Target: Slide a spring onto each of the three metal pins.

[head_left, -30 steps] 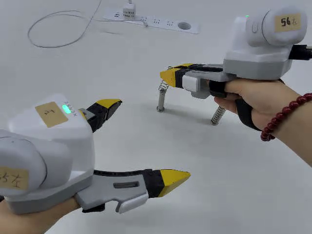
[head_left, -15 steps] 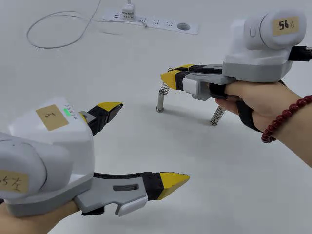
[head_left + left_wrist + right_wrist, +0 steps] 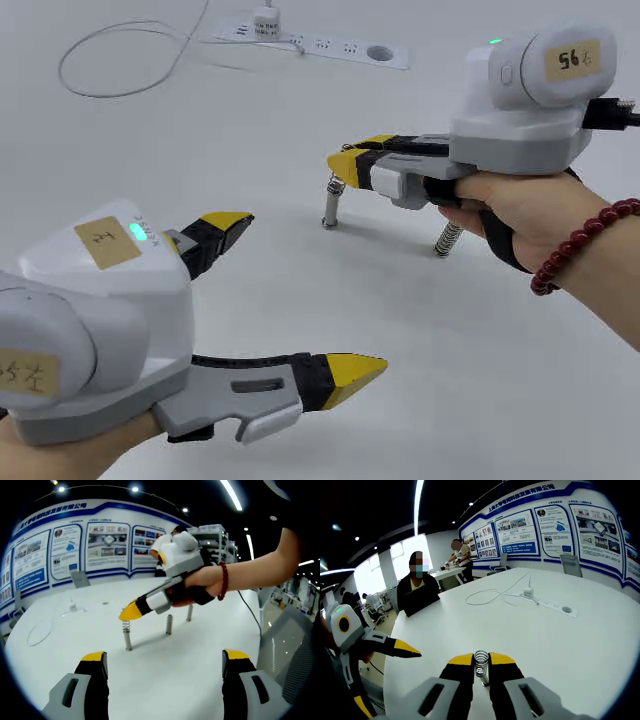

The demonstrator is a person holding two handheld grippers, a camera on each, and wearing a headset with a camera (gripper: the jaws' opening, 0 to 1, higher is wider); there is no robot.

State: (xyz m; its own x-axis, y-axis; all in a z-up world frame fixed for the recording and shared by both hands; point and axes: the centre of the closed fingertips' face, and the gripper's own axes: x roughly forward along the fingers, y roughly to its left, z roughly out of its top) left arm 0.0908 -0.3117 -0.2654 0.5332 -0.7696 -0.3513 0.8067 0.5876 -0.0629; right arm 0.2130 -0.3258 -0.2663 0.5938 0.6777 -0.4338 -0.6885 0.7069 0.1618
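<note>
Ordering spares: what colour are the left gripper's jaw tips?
Yellow, on the grey-and-black left gripper; clearest in the head view.

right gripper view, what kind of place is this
Probably an open-plan lab or office: info boards line the wall, there is a big white table, and people sit or stand at other desks behind.

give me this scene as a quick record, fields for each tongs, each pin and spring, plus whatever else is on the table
left tongs: open, empty, held above the table
right tongs: shut on first spring
first pin: upright, lower shaft bare
first spring: around the top of first pin
second pin: upright, second spring on it
third pin: partly behind right hand; spring cannot tell
far side of table: power strip, cable
</note>
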